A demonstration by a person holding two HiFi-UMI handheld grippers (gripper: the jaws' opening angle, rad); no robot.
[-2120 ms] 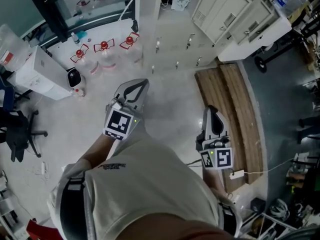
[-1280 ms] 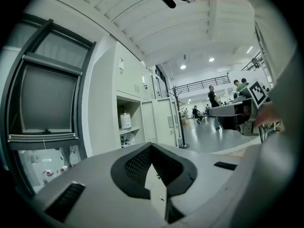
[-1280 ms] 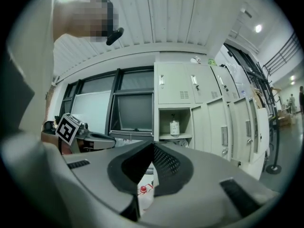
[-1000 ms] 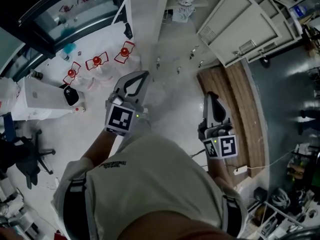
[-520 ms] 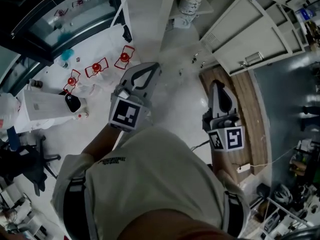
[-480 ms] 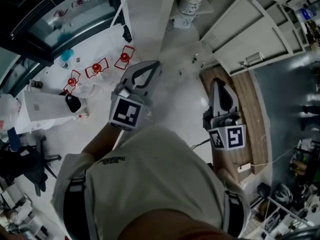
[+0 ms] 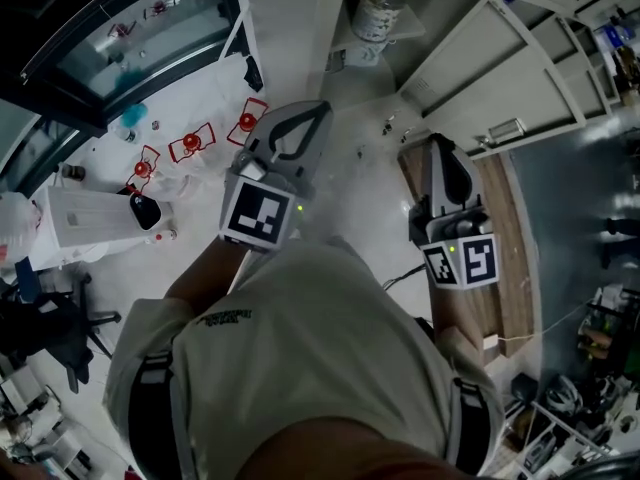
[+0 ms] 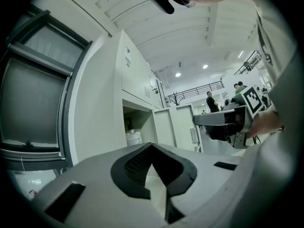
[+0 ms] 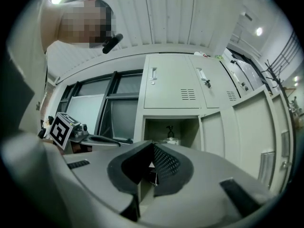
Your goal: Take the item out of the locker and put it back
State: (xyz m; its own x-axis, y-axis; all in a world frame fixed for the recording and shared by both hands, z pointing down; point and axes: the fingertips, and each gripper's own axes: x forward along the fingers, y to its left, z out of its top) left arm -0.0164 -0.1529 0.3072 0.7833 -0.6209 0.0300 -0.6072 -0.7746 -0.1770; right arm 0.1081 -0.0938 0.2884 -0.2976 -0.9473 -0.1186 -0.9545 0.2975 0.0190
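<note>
The open locker compartment point(image 7: 350, 28) point(image 9: 170, 129) holds a clear bottle with a dark top point(image 7: 378, 10) point(image 9: 170, 133), upright on its shelf. Its door point(image 7: 480, 63) stands swung out to the right. My left gripper point(image 7: 312, 110) point(image 8: 152, 146) is shut with nothing in it and points level at the locker's left edge, short of the opening. In the left gripper view the bottle point(image 8: 133, 137) shows just inside. My right gripper point(image 7: 440, 144) point(image 9: 152, 147) is shut and empty too, aimed at the compartment from a short way off.
Several water jugs with red handles point(image 7: 195, 140) and a white box point(image 7: 85, 218) stand on the floor at the left below a dark window point(image 7: 120, 28). A wooden bench point(image 7: 500, 268) runs along the right. Closed lockers point(image 9: 173, 87) sit above the open one.
Both grippers have moved forward and up toward the lockers, still shut. The open compartment and its bottle have come further into the head view.
</note>
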